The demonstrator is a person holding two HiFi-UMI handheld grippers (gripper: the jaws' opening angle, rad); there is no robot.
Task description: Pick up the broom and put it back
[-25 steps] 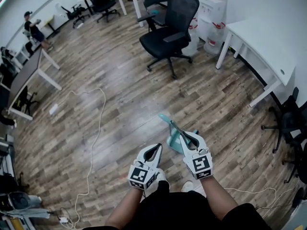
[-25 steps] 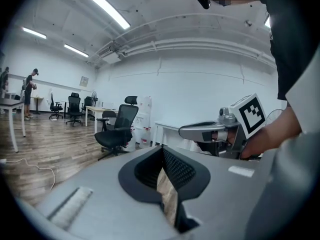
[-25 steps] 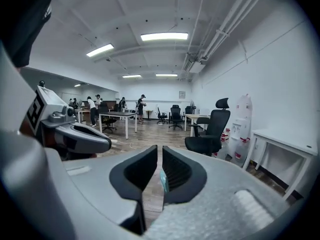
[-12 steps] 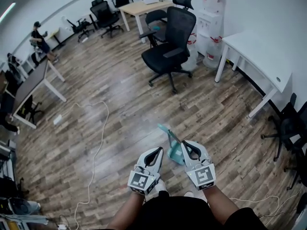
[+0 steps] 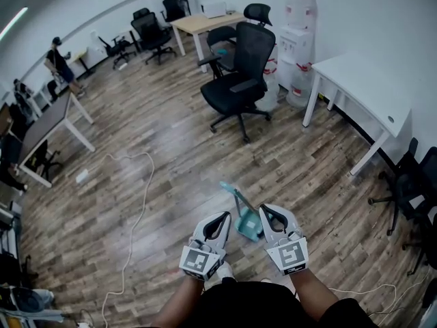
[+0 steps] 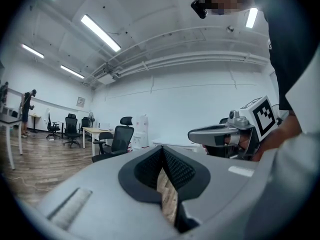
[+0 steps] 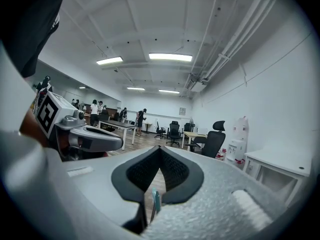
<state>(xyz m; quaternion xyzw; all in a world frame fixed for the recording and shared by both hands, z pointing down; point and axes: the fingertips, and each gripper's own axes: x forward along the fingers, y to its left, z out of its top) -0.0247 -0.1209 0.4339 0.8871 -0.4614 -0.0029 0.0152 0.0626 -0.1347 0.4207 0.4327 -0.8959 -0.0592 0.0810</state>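
Observation:
The teal broom (image 5: 246, 223) hangs just above the wooden floor in front of me, its thin handle running up to a teal end piece. My right gripper (image 5: 266, 212) is shut on that handle. In the right gripper view a teal sliver of the broom (image 7: 156, 200) shows pinched low between the jaws of the right gripper (image 7: 160, 149). My left gripper (image 5: 222, 219) hovers just left of the broom, apart from it. In the left gripper view the left gripper (image 6: 161, 151) is shut with only floor seen behind its jaws.
A black office chair (image 5: 239, 74) stands ahead, with a white table (image 5: 369, 80) and a water dispenser (image 5: 300, 26) to the right. A white cable (image 5: 140, 203) trails over the floor on the left. Another black chair (image 5: 410, 183) sits at the right edge.
Both grippers have risen, and the broom has come up off the floor with the right one. The right jaws have closed fully on its handle.

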